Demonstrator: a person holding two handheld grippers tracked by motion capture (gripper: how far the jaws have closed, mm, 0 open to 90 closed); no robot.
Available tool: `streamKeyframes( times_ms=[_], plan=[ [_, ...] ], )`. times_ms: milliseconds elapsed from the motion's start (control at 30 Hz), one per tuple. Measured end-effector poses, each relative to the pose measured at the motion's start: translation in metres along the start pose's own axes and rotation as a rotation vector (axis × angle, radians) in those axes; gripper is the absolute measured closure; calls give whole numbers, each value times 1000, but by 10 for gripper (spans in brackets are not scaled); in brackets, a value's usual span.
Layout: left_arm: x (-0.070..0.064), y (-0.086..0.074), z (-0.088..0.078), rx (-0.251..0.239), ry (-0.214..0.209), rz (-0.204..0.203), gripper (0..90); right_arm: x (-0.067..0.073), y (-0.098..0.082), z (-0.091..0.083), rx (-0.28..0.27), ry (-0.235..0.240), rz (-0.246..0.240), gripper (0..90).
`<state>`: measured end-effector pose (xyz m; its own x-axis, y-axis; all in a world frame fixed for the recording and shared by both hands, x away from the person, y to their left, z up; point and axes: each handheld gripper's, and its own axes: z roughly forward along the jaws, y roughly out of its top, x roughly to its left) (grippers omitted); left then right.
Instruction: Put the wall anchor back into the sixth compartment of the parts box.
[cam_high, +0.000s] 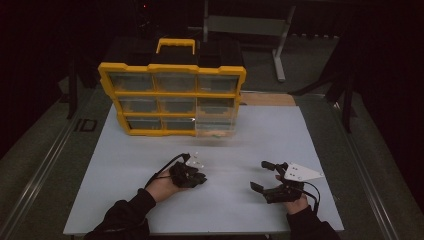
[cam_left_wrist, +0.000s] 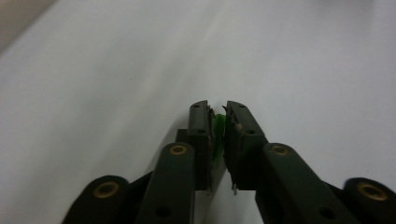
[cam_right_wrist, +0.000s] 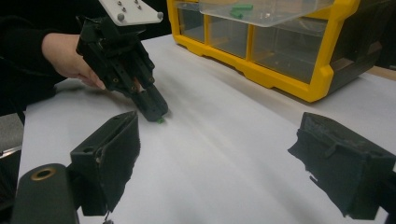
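The yellow organizer's (cam_high: 172, 95) pulled-out drawer (cam_right_wrist: 261, 10) holds green pieces (cam_right_wrist: 239, 10); left hand-held gripper (cam_left_wrist: 217, 122) pinches 1, right (cam_right_wrist: 233, 154) gapes.

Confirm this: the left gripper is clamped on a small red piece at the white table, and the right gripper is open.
Not red. In the left gripper view the small piece pinched in the left gripper is green. The rest holds: it is at the white table, and the right gripper is open.

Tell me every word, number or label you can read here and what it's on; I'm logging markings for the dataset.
"ID": dark marking on the floor left of the table; that reading is uncertain, since the picture is dim.
Yellow drawer organizer: no readable label.
Left gripper, right gripper: no text visible.
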<state>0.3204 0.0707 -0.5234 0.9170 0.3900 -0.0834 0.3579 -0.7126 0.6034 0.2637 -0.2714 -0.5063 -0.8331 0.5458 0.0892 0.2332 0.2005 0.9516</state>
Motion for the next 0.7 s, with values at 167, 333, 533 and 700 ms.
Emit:
streamKeyframes(
  times_ms=[167,333,533,700],
  plan=[
    [-1,1,0,11,8,12,832,0,0,0,2,0,2,138],
    [-4,1,0,13,27,13,841,0,0,0,0,0,1,138],
    [-3,1,-1,11,24,-2,843,0,0,-1,-3,-2,0,138],
    [-4,4,-11,2,27,-4,843,-1,0,-1,-3,-3,1,138]
  ],
)
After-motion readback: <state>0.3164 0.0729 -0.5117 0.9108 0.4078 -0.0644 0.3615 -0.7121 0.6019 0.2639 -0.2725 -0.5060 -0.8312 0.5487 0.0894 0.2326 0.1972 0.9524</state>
